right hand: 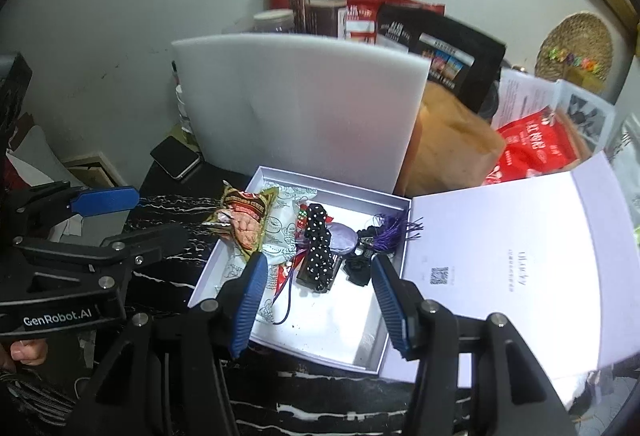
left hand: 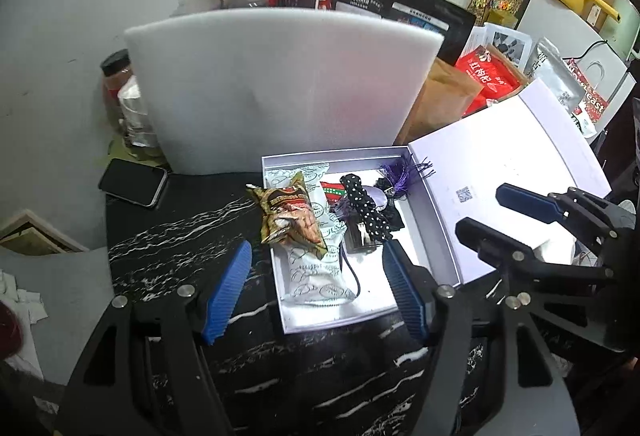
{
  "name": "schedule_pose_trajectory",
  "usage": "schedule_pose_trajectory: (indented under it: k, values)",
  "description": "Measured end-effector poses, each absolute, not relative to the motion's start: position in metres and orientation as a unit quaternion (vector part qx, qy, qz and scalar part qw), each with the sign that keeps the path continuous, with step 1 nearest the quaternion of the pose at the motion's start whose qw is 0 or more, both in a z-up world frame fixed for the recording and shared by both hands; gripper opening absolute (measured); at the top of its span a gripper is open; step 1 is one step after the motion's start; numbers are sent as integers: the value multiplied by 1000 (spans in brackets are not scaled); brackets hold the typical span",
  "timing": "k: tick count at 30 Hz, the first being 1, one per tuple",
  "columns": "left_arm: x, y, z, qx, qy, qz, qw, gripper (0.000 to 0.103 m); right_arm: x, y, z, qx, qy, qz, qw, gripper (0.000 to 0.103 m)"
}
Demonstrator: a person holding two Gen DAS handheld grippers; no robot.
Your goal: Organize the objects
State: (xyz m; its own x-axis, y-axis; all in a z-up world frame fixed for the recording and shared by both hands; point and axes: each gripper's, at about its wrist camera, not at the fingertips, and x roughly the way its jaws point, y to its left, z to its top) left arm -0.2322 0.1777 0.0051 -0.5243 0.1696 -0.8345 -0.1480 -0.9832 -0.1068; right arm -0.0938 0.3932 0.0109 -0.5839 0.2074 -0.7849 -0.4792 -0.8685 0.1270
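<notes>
Left wrist view — white snack packet point(left hand: 316, 256) lengthwise in box point(left hand: 340, 316), left gripper point(left hand: 316, 292) and right gripper point(right hand: 320, 300) spread, empty

"genrobot.ai" in white letters on the black body of the left gripper point(right hand: 132, 220), seen in the right wrist view. the open white lid point(right hand: 500, 256) of the box carries a small qr code point(right hand: 439, 275) and a pale vertical word beside it that looks like "ulucky", with finer print too small to read. a red and white paper bag point(left hand: 592, 98) at the right edge of the left wrist view shows "east" as the end of a cut-off word; the red pouch point(left hand: 490, 74) and the black pouch point(left hand: 404, 10) bear chinese characters too blurred to make out.
</notes>
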Motion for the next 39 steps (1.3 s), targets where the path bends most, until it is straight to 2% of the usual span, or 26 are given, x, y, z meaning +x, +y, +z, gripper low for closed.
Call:
schedule_pose_trajectory:
  k: [3, 13, 15, 39]
  values:
    - [-214, 176, 20, -470, -8, 879, 79, 77, -84, 381, 22, -409, 154, 874, 211, 62]
    - [-154, 167, 53, -460, 9, 885, 69, 83, -45, 339, 49, -392, 136, 879, 234, 64]
    - [-145, 166, 55, -459, 16, 886, 64, 85, -39, 333, 52, -391, 134, 879, 238, 67]
    - [-69, 147, 53, -464, 31, 883, 58, 85, 16, 293, 43, -392, 176, 869, 244, 68]
